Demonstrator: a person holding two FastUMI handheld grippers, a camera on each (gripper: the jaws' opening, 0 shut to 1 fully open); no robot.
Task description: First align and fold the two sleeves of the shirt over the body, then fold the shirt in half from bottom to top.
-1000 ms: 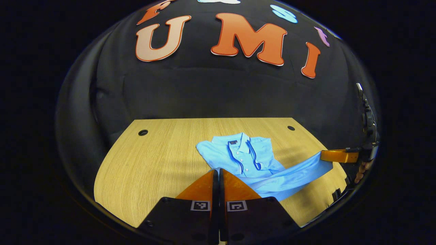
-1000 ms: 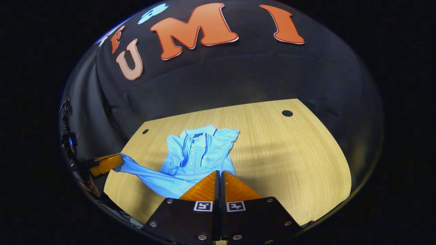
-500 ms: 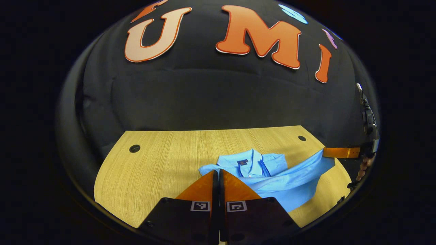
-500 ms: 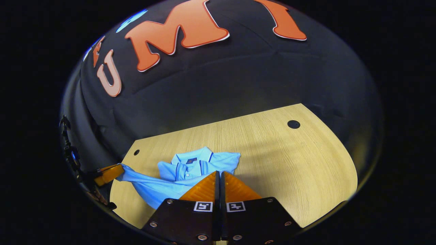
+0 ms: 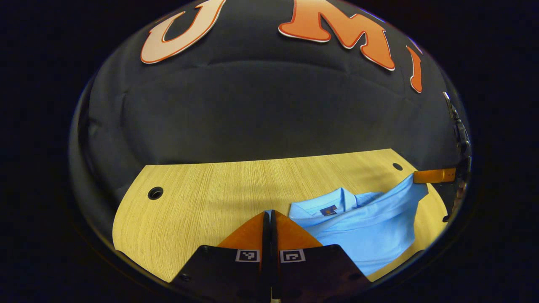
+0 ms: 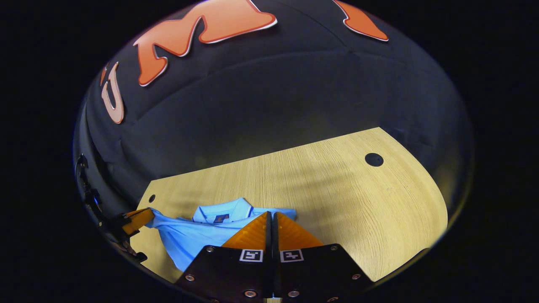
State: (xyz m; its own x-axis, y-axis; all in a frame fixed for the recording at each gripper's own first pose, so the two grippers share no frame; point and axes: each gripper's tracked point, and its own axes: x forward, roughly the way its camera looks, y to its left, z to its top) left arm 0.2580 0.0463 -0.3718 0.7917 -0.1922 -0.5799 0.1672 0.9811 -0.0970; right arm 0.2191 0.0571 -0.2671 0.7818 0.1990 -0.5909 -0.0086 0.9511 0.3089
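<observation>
Down at the bottom of the left gripper view, the left gripper (image 5: pixel 269 214) had its fingers pressed together on the shirt's hem, it seemed — the pinch itself sat right at the tips and was hard to make out. The blue shirt (image 5: pixel 362 227) lay on the wooden table (image 5: pixel 202 198), with the lower half lifted and carried up toward the collar (image 5: pixel 337 202). A second ago the placket and buttons were on show; now the raised panel covered them, only the collar peeking out. Far right, the right gripper (image 5: pixel 421 176) held the other hem corner.

Over in the right gripper view, the right gripper (image 6: pixel 271 215) was likewise closed, fabric meeting its tips. The shirt (image 6: pixel 198 235) hung between it and the left gripper (image 6: pixel 145 215) at the left edge, the hem stretched across just short of the collar (image 6: pixel 223 210).

So the bottom-to-top fold looked well under way — sleeves apparently already tucked, and the hem needed laying down at the shoulders and letting go.
</observation>
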